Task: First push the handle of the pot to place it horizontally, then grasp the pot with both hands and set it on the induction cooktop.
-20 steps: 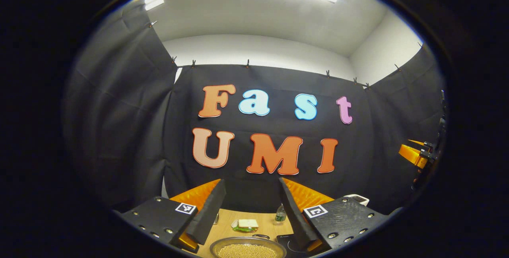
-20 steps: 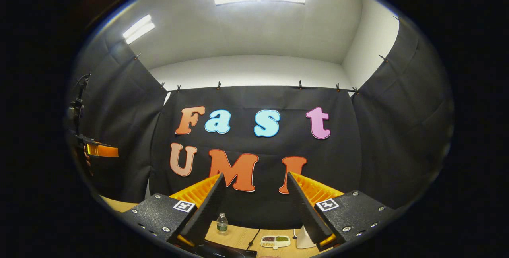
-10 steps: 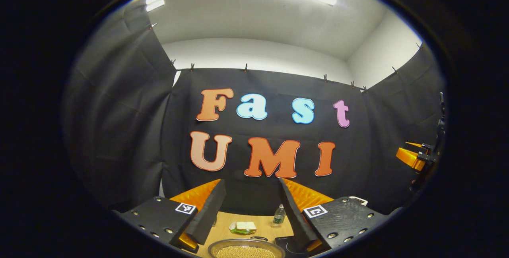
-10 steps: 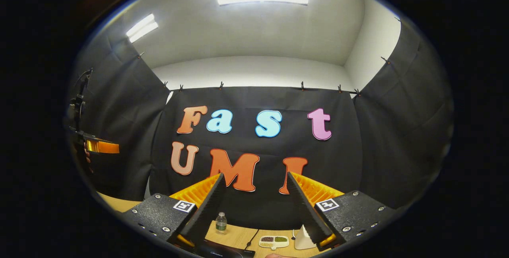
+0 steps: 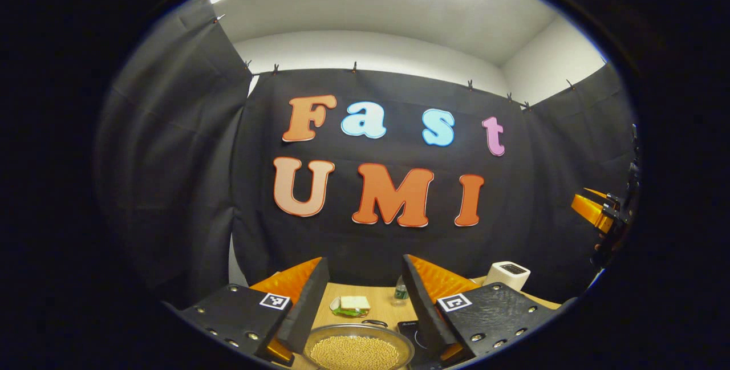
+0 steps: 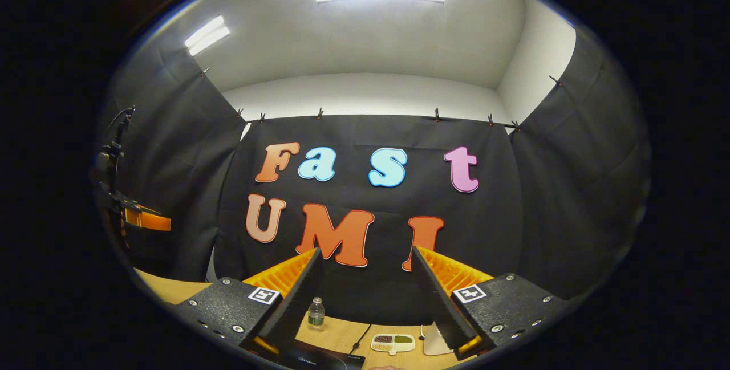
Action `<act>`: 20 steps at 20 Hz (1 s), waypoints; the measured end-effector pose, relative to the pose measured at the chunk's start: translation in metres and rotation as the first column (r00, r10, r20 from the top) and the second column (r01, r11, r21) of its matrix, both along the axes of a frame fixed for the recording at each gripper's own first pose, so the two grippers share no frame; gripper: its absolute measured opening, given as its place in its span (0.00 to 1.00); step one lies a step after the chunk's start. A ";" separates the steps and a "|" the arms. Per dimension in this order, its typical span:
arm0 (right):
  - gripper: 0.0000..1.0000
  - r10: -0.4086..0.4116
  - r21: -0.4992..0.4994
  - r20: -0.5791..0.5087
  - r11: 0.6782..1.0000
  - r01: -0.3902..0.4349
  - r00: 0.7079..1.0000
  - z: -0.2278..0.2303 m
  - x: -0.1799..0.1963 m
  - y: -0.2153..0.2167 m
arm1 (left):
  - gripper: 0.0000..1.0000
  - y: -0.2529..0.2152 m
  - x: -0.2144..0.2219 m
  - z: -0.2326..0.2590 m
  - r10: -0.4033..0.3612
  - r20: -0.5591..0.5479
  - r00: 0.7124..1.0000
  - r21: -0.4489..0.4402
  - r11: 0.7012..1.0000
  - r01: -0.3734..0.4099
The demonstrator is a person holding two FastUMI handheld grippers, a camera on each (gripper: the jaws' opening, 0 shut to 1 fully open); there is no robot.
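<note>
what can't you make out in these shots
- Pot, left gripper view: the lower rim is cut off by the picture's bottom edge. Its handle is a small dark loop at the far rim, too small to judge its direction.
- Induction cooktop, left gripper view: mostly behind the left gripper's finger.
- Induction cooktop, right gripper view: cut off by the bottom edge.
- Divided dish, right gripper view: contents too small to identify.

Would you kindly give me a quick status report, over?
Left gripper and right gripper open, empty, above the table. Pot of beans untouched beside the induction cooktop. Nothing between them.
</note>
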State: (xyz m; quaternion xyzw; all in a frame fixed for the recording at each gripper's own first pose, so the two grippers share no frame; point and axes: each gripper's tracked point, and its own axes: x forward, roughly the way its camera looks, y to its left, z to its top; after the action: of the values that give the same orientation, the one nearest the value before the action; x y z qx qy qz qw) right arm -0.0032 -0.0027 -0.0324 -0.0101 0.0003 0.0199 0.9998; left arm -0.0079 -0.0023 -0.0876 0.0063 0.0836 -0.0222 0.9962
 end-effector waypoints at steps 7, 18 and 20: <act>0.95 0.030 -0.007 -0.022 1.000 -0.030 0.999 -0.031 -0.003 0.016 | 0.16 0.002 -0.019 -0.116 -0.014 -0.324 0.946 -0.002 1.000 0.014; 0.95 0.024 -0.077 -0.049 0.997 -0.028 0.999 -0.083 -0.013 0.029 | 0.02 0.015 -0.094 -0.266 0.024 -0.775 0.632 -0.117 0.976 -0.181; 0.95 0.015 -0.086 -0.071 0.996 -0.021 0.997 -0.100 -0.018 0.030 | 0.02 0.013 -0.105 -0.286 0.015 -0.818 0.574 -0.132 0.968 -0.213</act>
State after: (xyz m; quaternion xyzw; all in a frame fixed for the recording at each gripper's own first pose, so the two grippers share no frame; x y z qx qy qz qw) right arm -0.0208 0.0271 -0.1324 -0.0528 0.0362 0.0293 0.9975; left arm -0.1128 0.0102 -0.3740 -0.1181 0.5267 0.0330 0.8412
